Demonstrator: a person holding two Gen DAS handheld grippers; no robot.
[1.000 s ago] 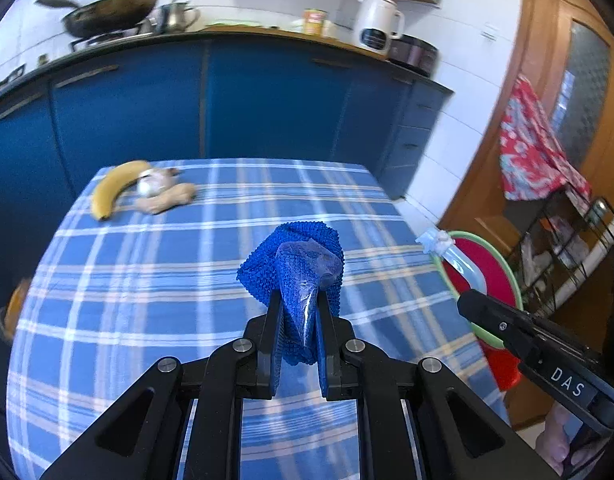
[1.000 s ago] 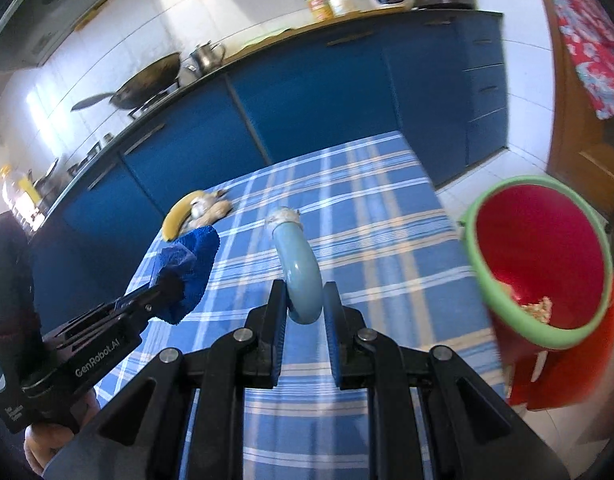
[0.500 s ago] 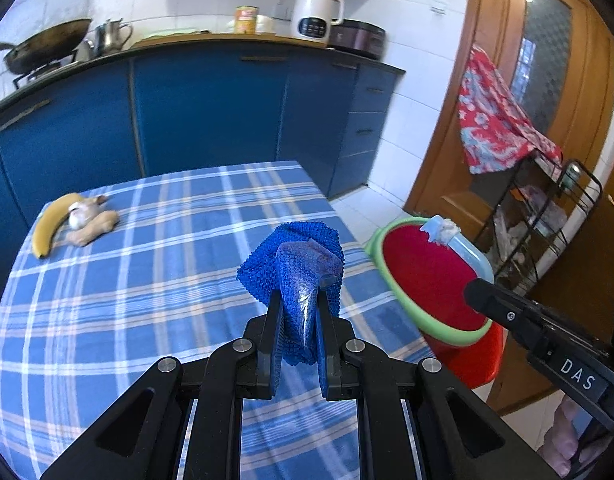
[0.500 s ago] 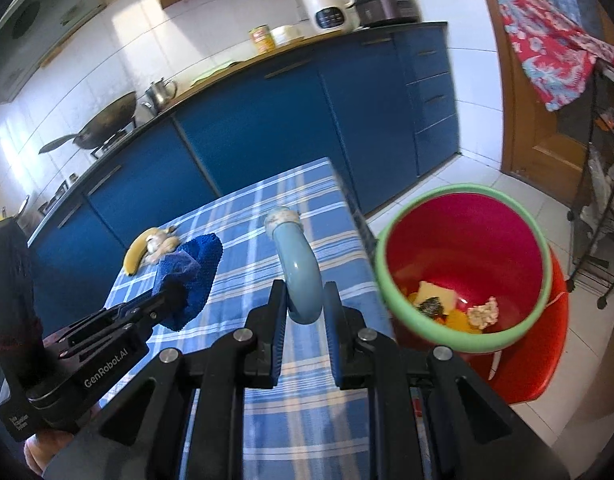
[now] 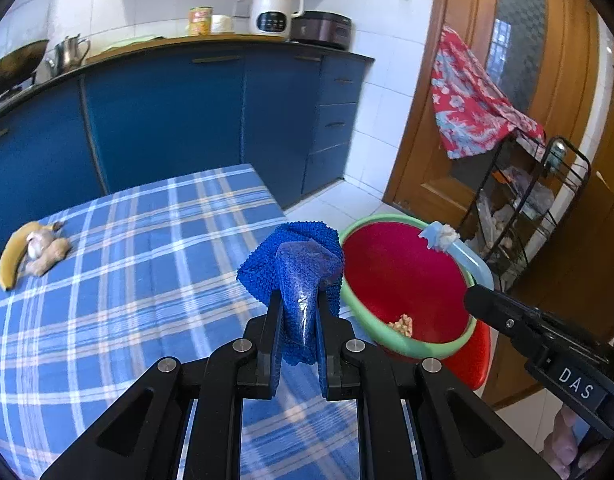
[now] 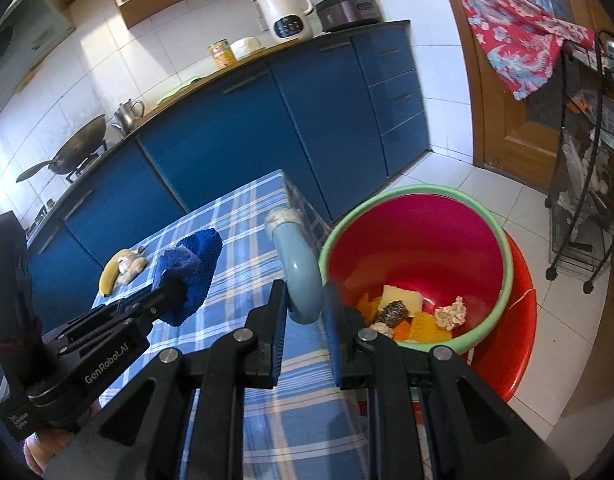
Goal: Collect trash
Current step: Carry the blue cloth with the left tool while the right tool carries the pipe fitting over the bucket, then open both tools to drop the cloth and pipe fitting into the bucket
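L gripper (image 5: 298, 322) is pinching a blue knit cloth (image 5: 297, 264), jaws pressed tight on the fold, cloth sticking up at frame centre. R gripper (image 6: 305, 314) is pinching a pale blue curved scoop (image 6: 298, 264) w/ a whitish crumb of trash at its tip (image 6: 281, 216).

What's changed vs a sec ago: both views have swung toward the right side of the table (image 5: 107, 280). The red bin w/ green rim (image 6: 419, 216) was only peeking in at the right edge before; now it fills the centre-right of both frames, and in the left view the scoop tip sits over the bin's far rim. The banana (image 5: 11, 260) and the ginger beside it have slid off to the left edge of frame, still on the table.

Bin bottom already holds scraps: yellow bits, a dark piece, a crumbly white lump (image 6: 450, 312).

Judgement: sweeping's done for this load, the carry to the bin is abt finished; next is likely tipping the scoop so the crumb drops in. Cloth prob. helps wipe it off.
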